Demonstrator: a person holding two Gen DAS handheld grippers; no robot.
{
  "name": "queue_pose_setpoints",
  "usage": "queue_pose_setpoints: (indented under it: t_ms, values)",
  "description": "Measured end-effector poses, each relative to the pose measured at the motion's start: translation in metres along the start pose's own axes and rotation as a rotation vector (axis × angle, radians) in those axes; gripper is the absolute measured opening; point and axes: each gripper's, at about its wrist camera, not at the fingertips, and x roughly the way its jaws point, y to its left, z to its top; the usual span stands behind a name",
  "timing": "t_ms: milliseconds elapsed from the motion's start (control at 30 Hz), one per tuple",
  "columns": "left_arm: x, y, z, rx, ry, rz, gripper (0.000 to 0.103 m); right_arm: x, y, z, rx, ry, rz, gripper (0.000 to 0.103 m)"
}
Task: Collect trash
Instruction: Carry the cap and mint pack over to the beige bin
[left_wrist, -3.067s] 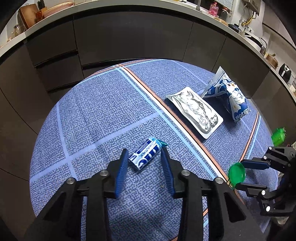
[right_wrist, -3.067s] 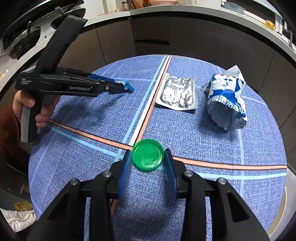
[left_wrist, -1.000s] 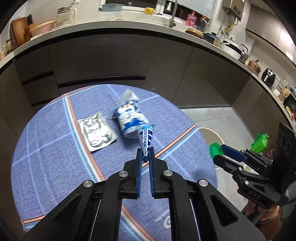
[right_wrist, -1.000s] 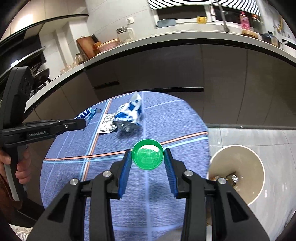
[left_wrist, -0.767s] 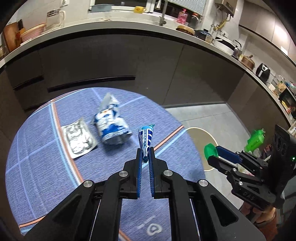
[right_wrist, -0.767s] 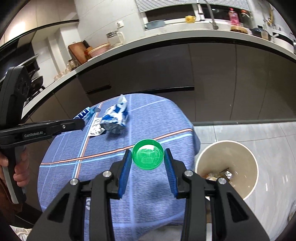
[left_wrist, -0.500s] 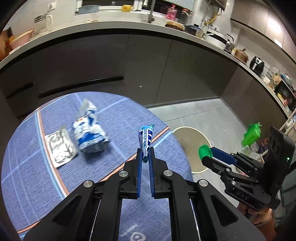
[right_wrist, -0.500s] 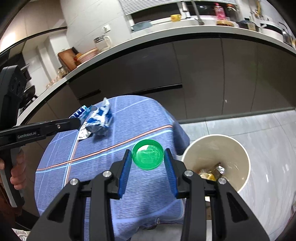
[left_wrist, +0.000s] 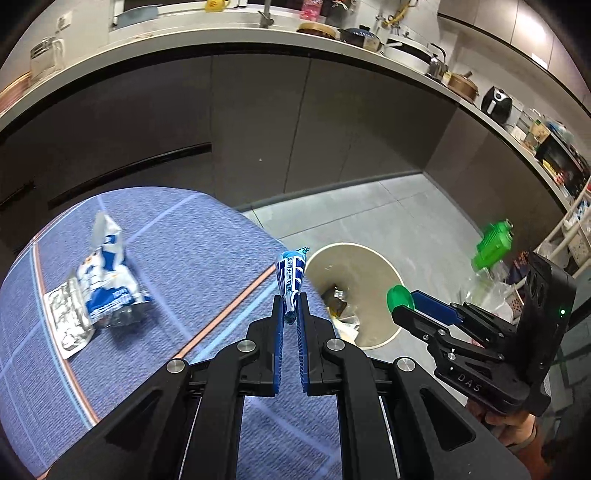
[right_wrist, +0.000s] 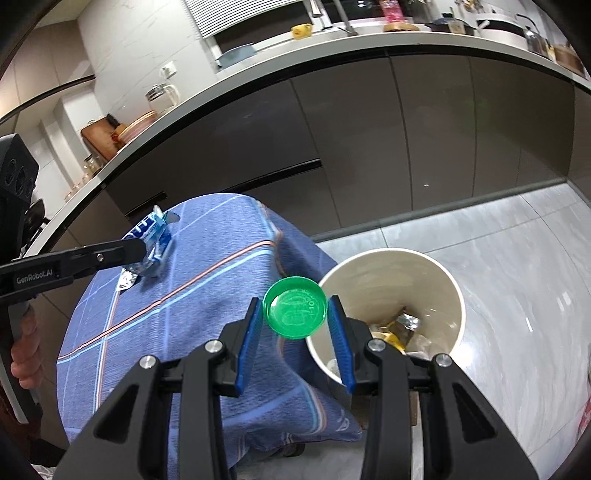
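My left gripper (left_wrist: 290, 308) is shut on a small blue-and-white wrapper (left_wrist: 290, 275), held over the table's right edge beside the bin (left_wrist: 384, 269). In the right wrist view that same wrapper (right_wrist: 151, 236) sticks out of the left gripper's tips (right_wrist: 138, 251). My right gripper (right_wrist: 294, 313) is shut on a round green lid (right_wrist: 294, 312), held edge to edge between the blue pads, just left of the white bin's rim (right_wrist: 388, 254). From the left wrist view the right gripper (left_wrist: 404, 304) holds the green lid (left_wrist: 399, 297) over the bin. Trash lies at the bin's bottom.
A blue-and-white snack bag (left_wrist: 107, 280) and a silver foil pouch (left_wrist: 64, 325) lie on the blue checked tablecloth (left_wrist: 192, 266). Dark cabinets (left_wrist: 258, 122) run behind under a counter. Grey floor tiles (right_wrist: 498, 258) surround the bin. A green bottle (left_wrist: 493, 245) stands at the far right.
Both grippers have swung right from over the table toward the bin, each keeping its grip. The bin has come closer and larger in both views; the bag and pouch slid left.
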Motion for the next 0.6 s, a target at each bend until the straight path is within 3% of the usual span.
queue_pose_setpoints:
  t_ms: [600]
  values:
    - [0.077,-0.048,0.015,0.051,0.111,-0.074,0.006,0.029,-0.050,-0.017,0.058,0.049,-0.090,0.037]
